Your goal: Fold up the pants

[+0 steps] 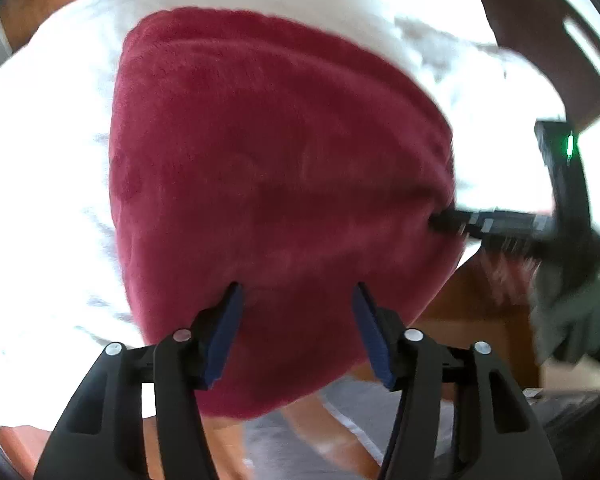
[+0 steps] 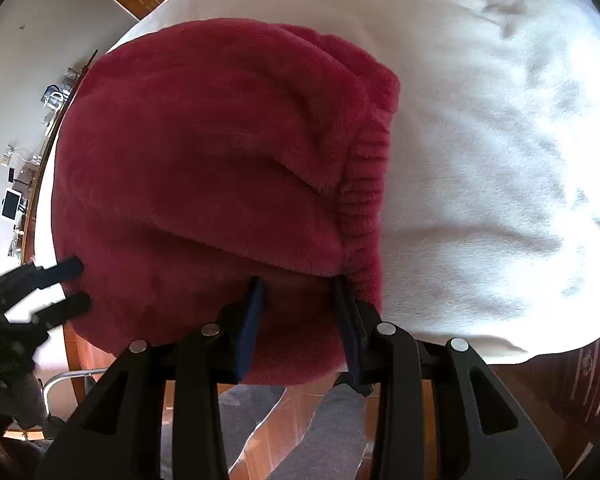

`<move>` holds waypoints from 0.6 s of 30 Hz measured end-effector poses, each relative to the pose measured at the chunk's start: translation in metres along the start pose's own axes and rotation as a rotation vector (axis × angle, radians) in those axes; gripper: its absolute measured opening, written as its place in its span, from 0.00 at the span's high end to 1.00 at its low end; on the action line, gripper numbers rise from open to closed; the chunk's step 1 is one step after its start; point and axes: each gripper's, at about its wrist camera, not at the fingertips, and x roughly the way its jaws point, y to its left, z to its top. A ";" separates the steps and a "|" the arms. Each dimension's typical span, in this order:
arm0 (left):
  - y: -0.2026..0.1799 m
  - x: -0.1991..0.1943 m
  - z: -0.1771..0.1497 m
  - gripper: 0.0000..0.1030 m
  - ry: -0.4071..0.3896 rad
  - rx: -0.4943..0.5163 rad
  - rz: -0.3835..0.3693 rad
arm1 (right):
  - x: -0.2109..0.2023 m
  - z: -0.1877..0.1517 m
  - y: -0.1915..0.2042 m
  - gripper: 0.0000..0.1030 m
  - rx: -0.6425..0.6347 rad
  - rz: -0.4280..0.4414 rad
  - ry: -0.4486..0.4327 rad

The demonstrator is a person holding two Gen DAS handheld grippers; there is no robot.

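Observation:
The dark red fleece pants (image 1: 276, 184) lie folded in a thick stack on a white sheet (image 1: 52, 160); the near edge hangs over the table's front. In the right wrist view the pants (image 2: 212, 168) show a ribbed waistband (image 2: 364, 200) at the right. My left gripper (image 1: 296, 300) is open, its blue pads astride the near edge of the pants. My right gripper (image 2: 296, 292) is open too, its pads at the near edge beside the waistband. The right gripper shows in the left view (image 1: 452, 224) at the pants' right side; the left gripper shows in the right view (image 2: 76, 284).
The white sheet (image 2: 500, 140) covers a wooden table (image 1: 480, 304). Below the front edge are wooden floor and grey-trousered legs (image 2: 324, 432). A wall (image 2: 28, 64) and a shelf with small items (image 2: 24, 184) lie far left. A gloved hand (image 1: 572, 312) holds the right gripper.

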 end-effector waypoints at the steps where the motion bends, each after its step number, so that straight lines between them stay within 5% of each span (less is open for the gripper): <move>1: -0.001 0.006 -0.006 0.46 0.010 0.023 0.015 | 0.002 0.001 0.005 0.65 -0.007 -0.013 0.000; 8: 0.002 0.020 -0.014 0.46 0.026 0.060 0.015 | 0.002 0.008 0.038 0.65 -0.009 -0.049 0.009; 13: 0.025 -0.023 -0.009 0.46 -0.030 -0.009 -0.055 | -0.044 0.029 0.064 0.60 -0.030 -0.039 -0.090; 18: 0.034 -0.054 0.001 0.45 -0.103 -0.013 -0.045 | -0.063 0.051 0.087 0.55 -0.049 -0.019 -0.174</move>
